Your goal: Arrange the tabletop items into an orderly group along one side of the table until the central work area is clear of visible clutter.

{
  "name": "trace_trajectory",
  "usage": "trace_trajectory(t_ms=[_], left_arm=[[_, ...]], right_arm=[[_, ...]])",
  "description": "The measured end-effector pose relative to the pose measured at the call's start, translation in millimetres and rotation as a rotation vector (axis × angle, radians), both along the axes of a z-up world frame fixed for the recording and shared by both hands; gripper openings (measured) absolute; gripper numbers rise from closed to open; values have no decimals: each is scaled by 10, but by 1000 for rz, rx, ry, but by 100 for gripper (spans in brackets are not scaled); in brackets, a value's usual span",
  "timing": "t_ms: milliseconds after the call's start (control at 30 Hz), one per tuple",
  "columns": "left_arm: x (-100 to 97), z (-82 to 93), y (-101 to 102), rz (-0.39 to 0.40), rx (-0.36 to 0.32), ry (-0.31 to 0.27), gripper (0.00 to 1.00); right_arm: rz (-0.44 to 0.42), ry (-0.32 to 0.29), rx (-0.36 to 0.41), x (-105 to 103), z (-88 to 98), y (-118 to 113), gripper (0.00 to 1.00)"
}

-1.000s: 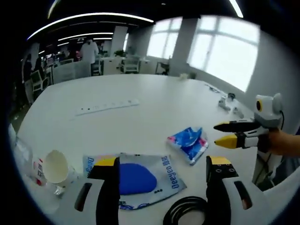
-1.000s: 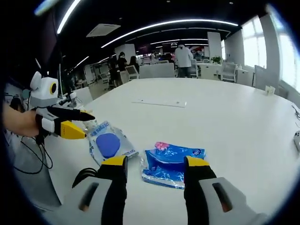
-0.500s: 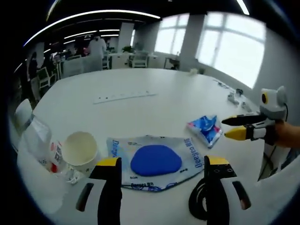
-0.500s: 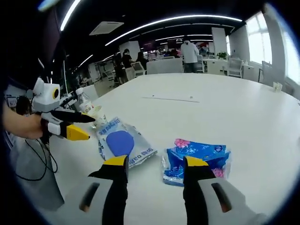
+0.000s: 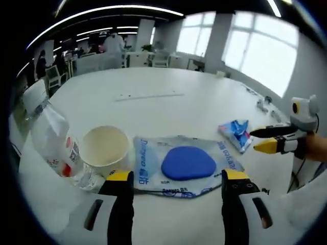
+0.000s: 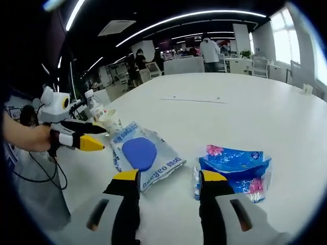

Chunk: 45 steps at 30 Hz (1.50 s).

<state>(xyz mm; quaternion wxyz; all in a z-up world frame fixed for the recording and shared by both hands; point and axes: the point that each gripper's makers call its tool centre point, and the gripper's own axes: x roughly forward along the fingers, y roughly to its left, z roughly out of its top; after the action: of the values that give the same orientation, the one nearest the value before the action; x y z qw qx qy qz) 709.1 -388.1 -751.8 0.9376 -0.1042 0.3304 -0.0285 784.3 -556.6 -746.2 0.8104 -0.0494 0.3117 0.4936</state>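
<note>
The left gripper had jaws spread w/ nothing in them, the blue pad bag just ahead btwn them, prob. its next pick. Paper cup & bottle sat beside the left jaw. The right gripper was spread too, empty, snack pack by its right jaw.

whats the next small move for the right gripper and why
Probably ease the right gripper forward and a little to its right onto the blue pack. Its jaws are open and empty, and the pack lies apart from the pouch, cup and bottle grouped near the table edge.
</note>
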Motion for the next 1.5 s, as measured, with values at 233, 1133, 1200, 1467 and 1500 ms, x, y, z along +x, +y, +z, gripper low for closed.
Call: trace_trajectory(t_ms=[233, 1133, 1200, 1467, 1500], left_arm=[[-50, -170, 98, 27, -13, 33, 65], [42, -429, 319, 122, -63, 74, 44], [18, -446, 343, 122, -52, 92, 38], [-32, -464, 413, 147, -24, 110, 9], [-46, -470, 426, 146, -12, 117, 6]], right_arm=[[2, 59, 0, -160, -170, 105, 43], [-41, 205, -26, -384, -604, 291, 28], [-41, 207, -30, -370, -634, 299, 23], [-34, 167, -52, -382, -597, 307, 7], [-31, 155, -60, -371, -598, 295, 5]])
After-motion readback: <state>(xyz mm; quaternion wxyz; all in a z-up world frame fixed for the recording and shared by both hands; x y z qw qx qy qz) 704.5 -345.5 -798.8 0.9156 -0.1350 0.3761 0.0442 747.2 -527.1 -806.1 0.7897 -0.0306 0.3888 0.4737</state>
